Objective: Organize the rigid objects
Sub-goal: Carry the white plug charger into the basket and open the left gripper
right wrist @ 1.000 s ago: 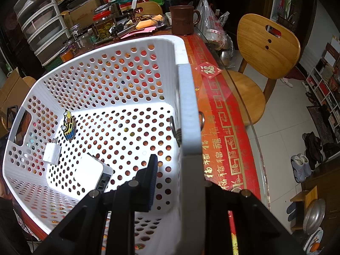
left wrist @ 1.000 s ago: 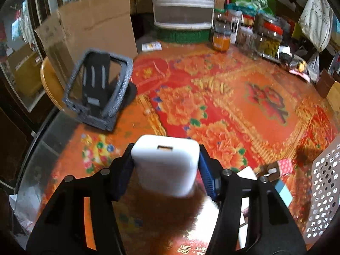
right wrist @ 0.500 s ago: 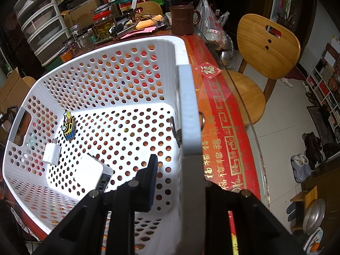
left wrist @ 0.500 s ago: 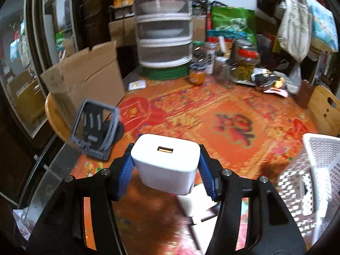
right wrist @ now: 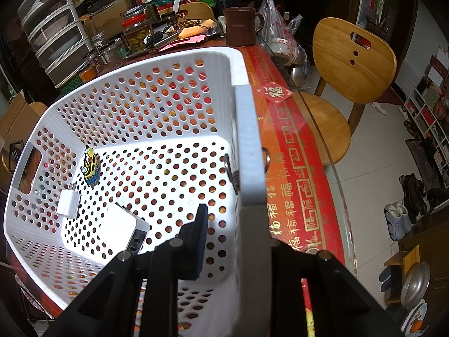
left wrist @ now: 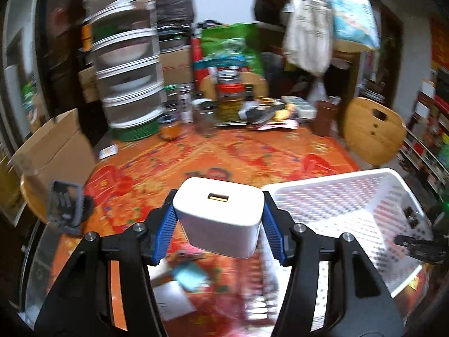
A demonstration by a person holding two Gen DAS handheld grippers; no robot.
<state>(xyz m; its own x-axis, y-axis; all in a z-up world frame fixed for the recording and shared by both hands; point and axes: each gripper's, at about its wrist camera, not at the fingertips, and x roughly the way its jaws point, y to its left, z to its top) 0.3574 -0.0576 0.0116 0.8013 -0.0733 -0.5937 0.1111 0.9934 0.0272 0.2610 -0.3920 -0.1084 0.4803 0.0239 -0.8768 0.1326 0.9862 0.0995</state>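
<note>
Three items already inside white perforated plastic basket (right wrist: 157, 106), rim pinched by right hand-held gripper (right wrist: 233, 238); left hand-held gripper (left wrist: 219, 221) gripping white USB charger block (left wrist: 219, 219), basket at 3 o'clock, paper bits left on tabletop (left wrist: 224, 154).

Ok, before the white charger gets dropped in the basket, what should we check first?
1. Left claw squeezing the white charger on both sides: ok.
2. Charger already above the basket: not ok, the basket lies to its right.
3. Right claw clamped on the basket wall, holding it steady: ok.
4. Bare basket floor free for a drop: ok.
5. Toy car, small plug and white box bunched on one side, out of the way: ok.
6. Charger's height over the rim: cannot tell.
</note>
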